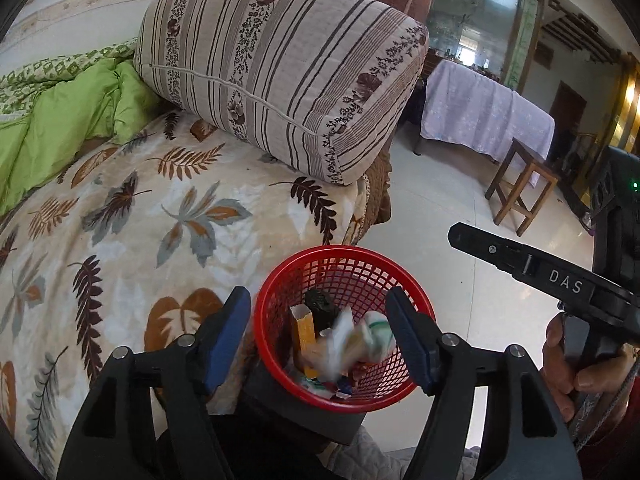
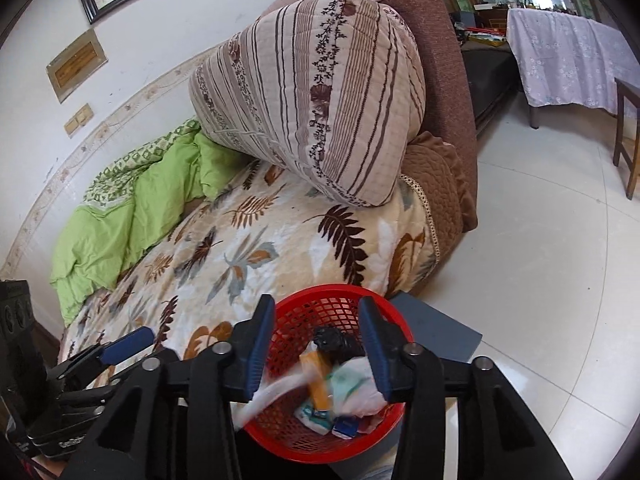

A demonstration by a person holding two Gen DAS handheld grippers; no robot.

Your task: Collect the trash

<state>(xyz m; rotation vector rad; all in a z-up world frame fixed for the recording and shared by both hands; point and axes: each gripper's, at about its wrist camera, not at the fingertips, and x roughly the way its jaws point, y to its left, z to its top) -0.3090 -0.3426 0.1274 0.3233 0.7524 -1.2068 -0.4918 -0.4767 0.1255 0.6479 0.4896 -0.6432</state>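
A red mesh basket [image 1: 280, 280] stands on a grey stool beside the bed and holds several pieces of trash: an orange carton [image 1: 303, 330], a black lump [image 1: 320, 304], white crumpled wrappers [image 1: 370, 334]. My left gripper [image 1: 320, 338] hangs open above the basket, empty. A blurred white piece [image 1: 340, 344] is in mid-air between its fingers. In the right wrist view the basket [image 2: 384, 424] sits below my right gripper [image 2: 320, 348], which is open and empty. A blurred white wrapper [image 2: 272, 396] drops over the basket rim.
The bed with a leaf-pattern blanket [image 1: 168, 216] lies to the left, with a striped cushion [image 1: 280, 80] and a green quilt [image 1: 60, 128]. A wooden stool [image 1: 520, 184] and a cloth-covered table [image 1: 480, 120] stand across the tiled floor. The right gripper's handle [image 1: 560, 280] shows at right.
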